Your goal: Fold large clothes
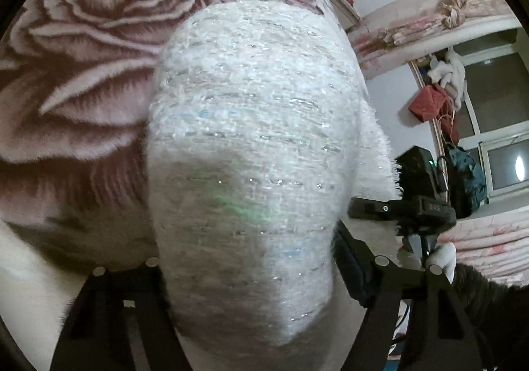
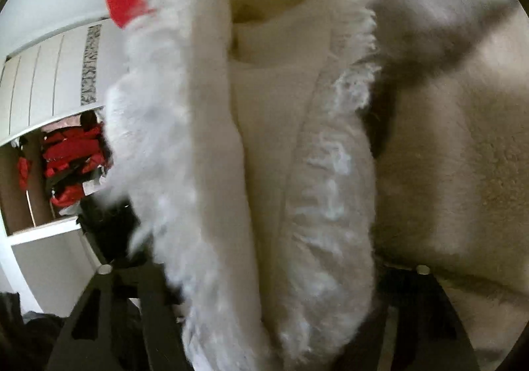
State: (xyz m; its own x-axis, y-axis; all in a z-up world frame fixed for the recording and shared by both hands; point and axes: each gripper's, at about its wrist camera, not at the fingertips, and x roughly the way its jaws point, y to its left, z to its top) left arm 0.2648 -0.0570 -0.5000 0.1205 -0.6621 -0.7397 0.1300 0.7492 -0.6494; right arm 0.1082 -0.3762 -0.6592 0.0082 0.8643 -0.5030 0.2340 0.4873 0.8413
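The white fringed tweed jacket [image 1: 251,153] fills the left wrist view, bunched between the fingers of the left gripper [image 1: 264,275], which pinch its sparkly woven cloth above a rose-patterned plush blanket [image 1: 82,50]. In the right wrist view the same garment [image 2: 264,172] hangs between the fingers of the right gripper [image 2: 261,275], which clamp its fringed edge and pale lining over a cream fleecy cover [image 2: 456,172]. Left of it stands a white wardrobe [image 2: 49,80] with red clothes [image 2: 71,159] inside. The other gripper's black body [image 1: 416,202] shows just beside the jacket's fringe.
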